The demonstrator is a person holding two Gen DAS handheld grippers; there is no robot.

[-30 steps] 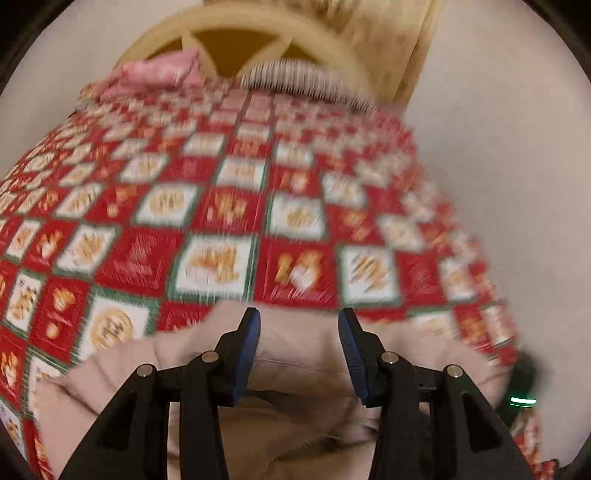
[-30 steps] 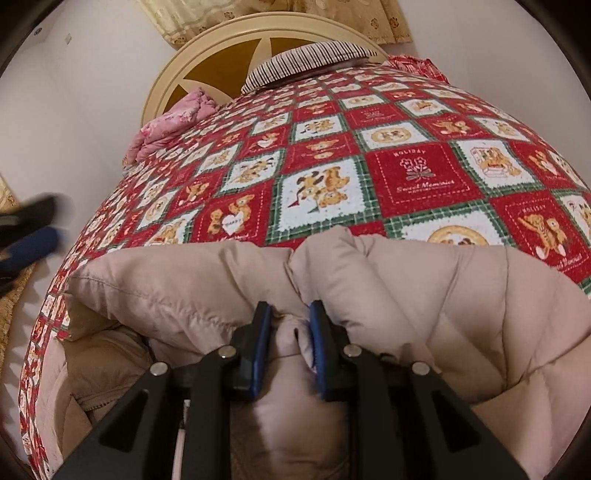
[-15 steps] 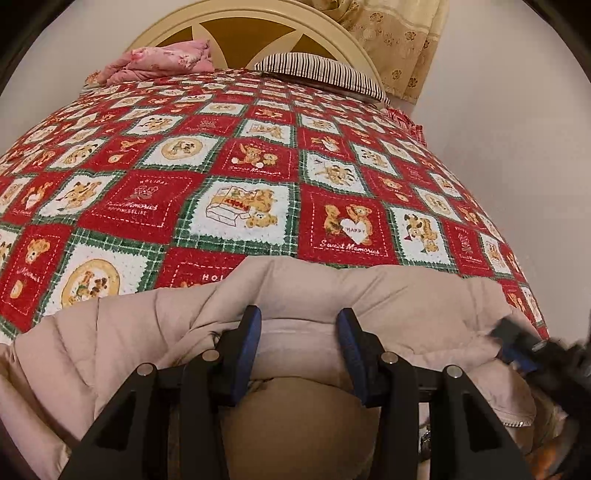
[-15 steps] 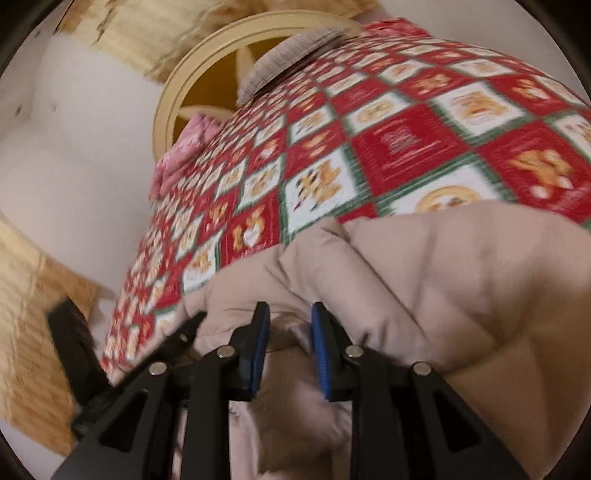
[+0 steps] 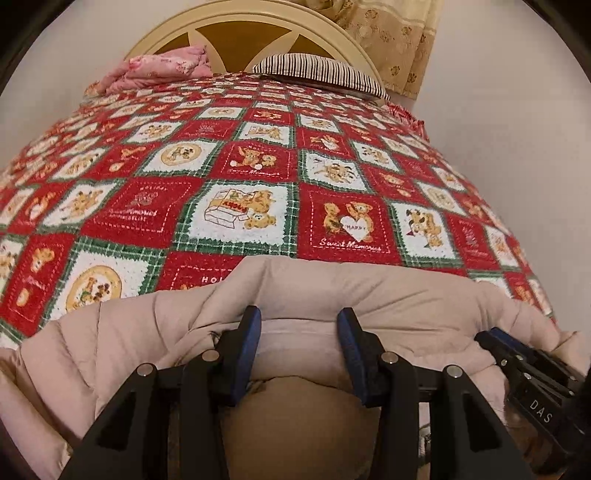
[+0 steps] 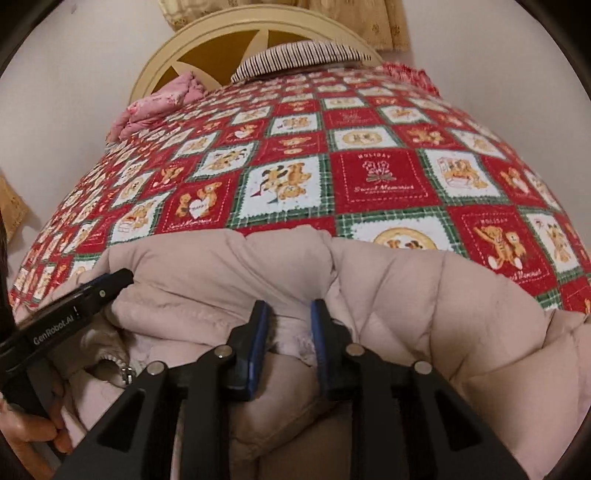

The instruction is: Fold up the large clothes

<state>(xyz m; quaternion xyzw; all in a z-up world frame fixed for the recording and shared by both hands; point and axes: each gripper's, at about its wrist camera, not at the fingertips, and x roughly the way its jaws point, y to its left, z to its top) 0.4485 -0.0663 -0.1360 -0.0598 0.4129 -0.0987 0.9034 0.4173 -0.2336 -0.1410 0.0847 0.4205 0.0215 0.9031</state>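
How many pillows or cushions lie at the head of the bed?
2: a striped pillow against the headboard toward the right, and a pink floral one at the left corner. The red bear quilt may hide others.
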